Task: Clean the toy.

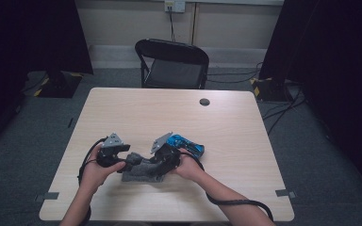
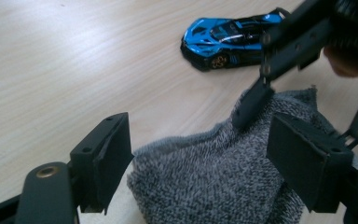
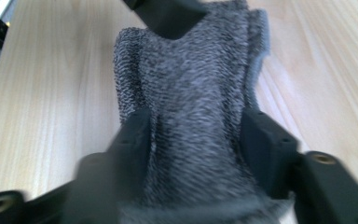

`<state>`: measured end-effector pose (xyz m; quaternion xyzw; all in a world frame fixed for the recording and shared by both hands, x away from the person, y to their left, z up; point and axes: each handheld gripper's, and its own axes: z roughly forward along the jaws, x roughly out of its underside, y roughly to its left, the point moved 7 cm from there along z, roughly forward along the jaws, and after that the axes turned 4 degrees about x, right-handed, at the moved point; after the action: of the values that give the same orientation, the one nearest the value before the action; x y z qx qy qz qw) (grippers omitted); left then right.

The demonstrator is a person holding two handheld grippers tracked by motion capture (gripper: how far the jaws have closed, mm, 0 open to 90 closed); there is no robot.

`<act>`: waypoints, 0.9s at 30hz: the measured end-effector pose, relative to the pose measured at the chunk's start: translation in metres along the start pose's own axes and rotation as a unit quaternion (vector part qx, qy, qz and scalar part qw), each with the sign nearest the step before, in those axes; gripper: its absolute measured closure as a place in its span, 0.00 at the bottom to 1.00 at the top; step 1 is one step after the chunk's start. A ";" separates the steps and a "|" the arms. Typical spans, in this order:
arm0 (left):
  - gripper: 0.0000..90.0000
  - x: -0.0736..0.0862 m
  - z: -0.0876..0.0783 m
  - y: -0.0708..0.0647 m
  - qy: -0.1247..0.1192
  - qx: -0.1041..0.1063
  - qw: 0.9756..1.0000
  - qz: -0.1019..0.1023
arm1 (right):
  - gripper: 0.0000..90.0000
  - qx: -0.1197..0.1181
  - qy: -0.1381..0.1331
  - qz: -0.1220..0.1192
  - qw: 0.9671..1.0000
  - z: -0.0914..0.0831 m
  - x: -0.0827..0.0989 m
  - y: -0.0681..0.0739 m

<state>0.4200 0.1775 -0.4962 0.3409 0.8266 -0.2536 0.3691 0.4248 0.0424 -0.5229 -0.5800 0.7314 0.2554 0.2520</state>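
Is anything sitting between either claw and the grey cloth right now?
Nothing visible. The left claw and the right claw both straddle the grey cloth with jaws apart. The blue toy car lies on the table beyond the cloth, clear of both.

Each hand-held gripper is matte black: the left hand-held gripper (image 1: 122, 151) and the right hand-held gripper (image 1: 156, 157) carry grey three-cornered plates. Black cables trail from both. Brass-ringed screw holes mark the flat, blocky jaws; the forearms are bare.
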 end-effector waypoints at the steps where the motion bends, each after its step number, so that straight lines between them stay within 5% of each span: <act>1: 0.24 0.001 0.000 -0.001 0.003 0.002 1.000 0.004 | 0.42 0.003 -0.004 0.001 1.000 -0.003 0.001 -0.001; 7: 0.25 0.004 0.002 -0.007 0.009 0.013 1.000 0.012 | 0.33 0.028 -0.025 -0.001 0.999 -0.023 0.008 0.001; 12: 0.28 0.007 0.003 -0.013 0.010 0.030 0.999 0.005 | 0.33 0.029 -0.025 -0.001 0.999 -0.021 0.018 0.004; 27: 0.28 0.014 0.004 -0.016 0.017 0.042 0.998 0.033 | 0.33 0.078 -0.019 0.017 0.997 -0.022 0.017 -0.039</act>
<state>0.4032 0.1702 -0.5065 0.3875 0.8097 -0.2701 0.3483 0.4580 0.0074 -0.5209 -0.5407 0.7542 0.2128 0.3060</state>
